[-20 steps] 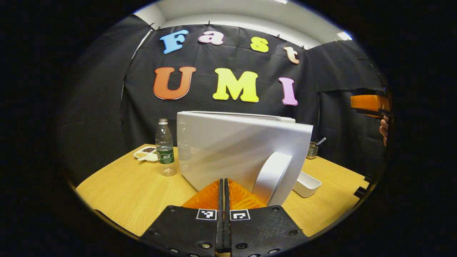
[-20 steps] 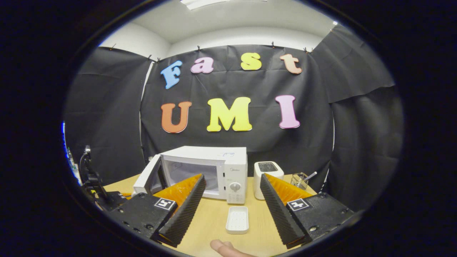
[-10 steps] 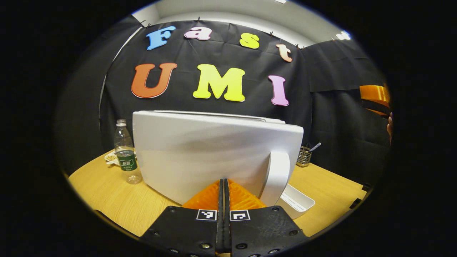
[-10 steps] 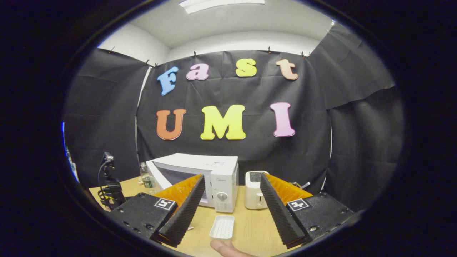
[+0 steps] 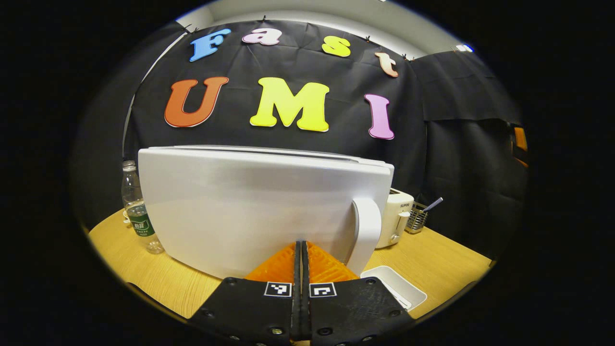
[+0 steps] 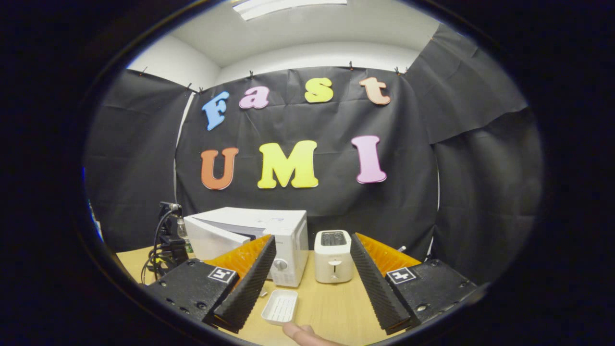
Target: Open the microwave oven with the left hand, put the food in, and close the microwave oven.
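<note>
The left gripper (image 5: 301, 250) has its jaws clenched together with nothing between them, its tips right up against the lower front of the microwave oven's door (image 5: 250, 211), just beside the curved white door handle (image 5: 367, 233). In the right gripper view the microwave oven (image 6: 254, 238) stands toward the back edge of the wooden counter (image 6: 331, 307), and its door stands slightly ajar. A white toaster (image 6: 333, 256) stands just beside the oven's control side, with a wire utensil holder (image 5: 417, 217) further along near the back edge. A small white rectangular dish (image 6: 280, 306) lies near the counter's front edge, before the oven; I cannot tell whether it holds food. A clear water bottle (image 5: 137, 211) stands by the oven's hinge side. The right gripper (image 6: 312, 281) hangs above the front edge with its jaws released wide. A fingertip (image 6: 302, 332) shows below it.
</note>
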A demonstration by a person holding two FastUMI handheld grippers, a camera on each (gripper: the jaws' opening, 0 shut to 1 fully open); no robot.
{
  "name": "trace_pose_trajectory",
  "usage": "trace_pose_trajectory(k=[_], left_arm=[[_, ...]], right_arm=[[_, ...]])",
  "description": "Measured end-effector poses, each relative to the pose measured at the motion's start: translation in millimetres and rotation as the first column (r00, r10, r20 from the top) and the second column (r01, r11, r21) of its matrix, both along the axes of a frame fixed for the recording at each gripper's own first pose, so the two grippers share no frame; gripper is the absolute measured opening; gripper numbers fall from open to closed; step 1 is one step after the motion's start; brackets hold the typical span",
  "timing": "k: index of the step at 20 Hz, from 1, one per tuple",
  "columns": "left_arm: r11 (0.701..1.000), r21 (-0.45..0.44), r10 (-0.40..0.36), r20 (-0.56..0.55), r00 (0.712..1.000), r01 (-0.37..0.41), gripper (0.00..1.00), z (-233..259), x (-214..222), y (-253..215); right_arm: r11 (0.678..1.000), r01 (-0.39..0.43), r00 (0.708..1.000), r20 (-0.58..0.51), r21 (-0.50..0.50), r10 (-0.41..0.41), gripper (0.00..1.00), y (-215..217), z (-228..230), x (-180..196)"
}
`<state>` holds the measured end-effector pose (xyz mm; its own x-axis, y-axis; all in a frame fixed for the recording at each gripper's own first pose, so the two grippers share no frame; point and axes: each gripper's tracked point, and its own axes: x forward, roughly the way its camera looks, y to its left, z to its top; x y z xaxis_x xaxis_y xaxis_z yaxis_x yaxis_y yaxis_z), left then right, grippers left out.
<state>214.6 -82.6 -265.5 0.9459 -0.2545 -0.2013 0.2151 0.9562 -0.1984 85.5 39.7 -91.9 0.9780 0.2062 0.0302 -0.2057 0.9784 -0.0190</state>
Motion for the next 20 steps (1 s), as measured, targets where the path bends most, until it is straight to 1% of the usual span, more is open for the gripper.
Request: trace_pose_trajectory(k=[1,4,6,7,8,10,11,12,13,14,16,19,20], left_arm=[[1.0,0.0,0.001,-0.01,1.0,-0.001,0.0,-2,4,-3],[0.999,0.041,0.012,0.014,1.0,-0.012,0.0,2,20,-8],[0.999,0.048,0.023,0.017,1.0,-0.024,0.0,2,31,-12],[0.999,0.045,0.025,0.016,1.0,-0.026,0.1,2,38,-15],[0.999,0.042,0.032,0.012,0.999,-0.032,0.0,1,43,-15],[0.998,0.039,0.046,0.014,0.999,-0.047,0.0,0,56,-13],[0.999,0.023,0.046,-0.002,0.999,-0.046,0.0,2,52,-13],[0.998,0.027,0.059,0.012,0.998,-0.059,0.0,5,56,-14],[0.997,0.046,0.064,0.002,0.998,-0.064,0.0,-1,52,-14],[0.995,0.064,0.07,0.025,0.997,-0.072,0.0,0,54,-13],[0.994,0.078,0.076,0.027,0.997,-0.078,0.0,1,54,-14],[0.996,0.052,0.077,0.011,0.997,-0.077,0.0,1,54,-15],[0.996,0.056,0.073,0.008,0.997,-0.073,0.0,0,54,-15]], right_arm=[[1.0,-0.002,1.0,0.0,0.001,0.002,0.99,-2,-1,2],[1.0,-0.012,1.0,-0.003,-0.004,0.012,0.99,-7,-5,7],[1.0,-0.013,1.0,-0.01,-0.001,0.013,0.99,-9,-9,11],[1.0,-0.015,1.0,-0.012,0.001,0.015,0.99,-9,-10,11],[1.0,-0.016,1.0,-0.016,0.001,0.016,0.99,-10,-12,12],[1.0,-0.008,1.0,-0.027,0.001,0.008,0.99,-14,-15,12],[1.0,-0.003,0.999,-0.033,0.002,0.003,0.99,-15,-17,11],[1.0,0.004,0.999,-0.039,0.003,-0.003,0.99,-18,-18,9],[1.0,0.01,0.999,-0.043,0.006,-0.01,0.99,-20,-20,7],[1.0,0.017,0.999,-0.047,0.008,-0.017,0.99,-22,-20,6],[0.999,0.032,0.998,-0.052,0.011,-0.031,0.99,-25,-21,1],[0.999,0.04,0.997,-0.065,0.014,-0.039,0.99,-23,-24,-7],[0.999,0.042,0.997,-0.071,0.014,-0.041,0.99,-22,-24,-9]])
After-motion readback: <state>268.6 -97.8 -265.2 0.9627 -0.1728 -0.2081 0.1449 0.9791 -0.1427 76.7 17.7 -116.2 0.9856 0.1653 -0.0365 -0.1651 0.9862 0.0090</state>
